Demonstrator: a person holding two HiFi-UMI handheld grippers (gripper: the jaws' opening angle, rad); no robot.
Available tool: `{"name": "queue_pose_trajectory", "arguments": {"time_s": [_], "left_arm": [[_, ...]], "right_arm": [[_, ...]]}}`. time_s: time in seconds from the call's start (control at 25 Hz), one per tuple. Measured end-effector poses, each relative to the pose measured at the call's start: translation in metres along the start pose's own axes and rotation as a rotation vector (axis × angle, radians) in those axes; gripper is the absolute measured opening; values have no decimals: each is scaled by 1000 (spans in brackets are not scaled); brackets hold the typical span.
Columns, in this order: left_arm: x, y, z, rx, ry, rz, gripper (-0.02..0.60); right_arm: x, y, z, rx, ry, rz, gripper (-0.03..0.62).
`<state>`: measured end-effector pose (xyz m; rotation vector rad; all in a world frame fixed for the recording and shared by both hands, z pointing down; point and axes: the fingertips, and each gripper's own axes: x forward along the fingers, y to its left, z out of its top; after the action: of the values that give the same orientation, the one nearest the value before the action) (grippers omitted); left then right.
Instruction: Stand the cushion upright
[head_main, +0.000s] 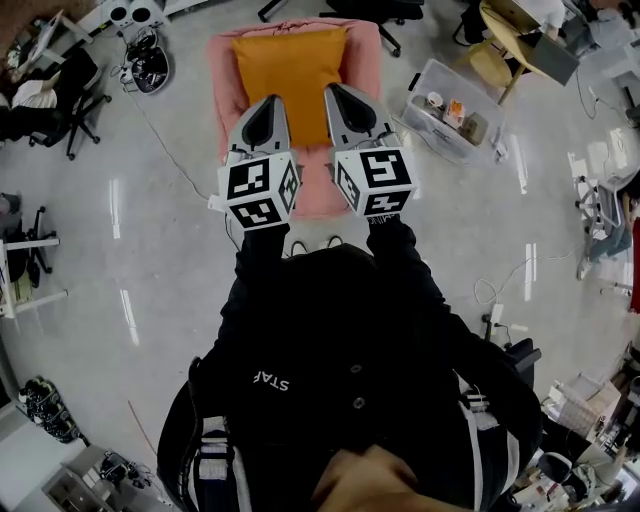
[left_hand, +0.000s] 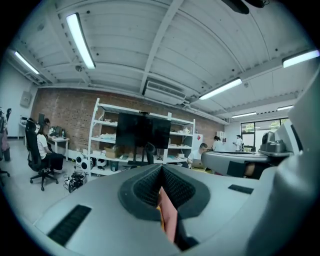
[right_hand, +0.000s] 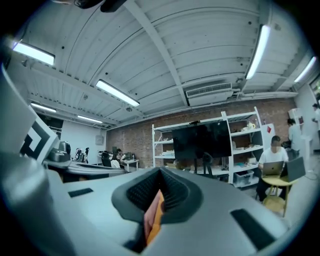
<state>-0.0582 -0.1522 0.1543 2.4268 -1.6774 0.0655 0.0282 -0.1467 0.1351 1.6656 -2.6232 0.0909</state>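
Note:
An orange cushion (head_main: 290, 70) rests against a pink armchair (head_main: 366, 60) in the head view, straight ahead of me. My left gripper (head_main: 266, 108) and right gripper (head_main: 345, 98) are raised side by side, their tips over the cushion's near corners. Both point roughly level. In the left gripper view the jaws of the left gripper (left_hand: 162, 192) are shut, with a strip of pink and orange fabric (left_hand: 169, 215) pinched in the slot. The right gripper (right_hand: 157, 197) is shut the same way on pink and orange fabric (right_hand: 152, 220). The grip points themselves are hidden in the head view.
A clear plastic bin (head_main: 450, 120) with small items stands right of the armchair, and a wooden stool (head_main: 500, 55) beyond it. An office chair (head_main: 65, 95) and cables lie at the left. White shelves with a black screen (left_hand: 142, 132) stand ahead, with seated people nearby.

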Motion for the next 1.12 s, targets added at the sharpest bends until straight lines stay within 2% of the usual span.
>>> {"name": "queue_pose_trajectory", "arguments": {"time_s": [0.24, 1.12], "left_arm": [[0, -2, 13, 19, -41, -26, 2], [10, 7, 35, 47, -77, -52, 2]], "right_arm": [[-1, 3, 12, -28, -16, -14, 14], [15, 4, 35, -82, -61, -61, 14]]}}
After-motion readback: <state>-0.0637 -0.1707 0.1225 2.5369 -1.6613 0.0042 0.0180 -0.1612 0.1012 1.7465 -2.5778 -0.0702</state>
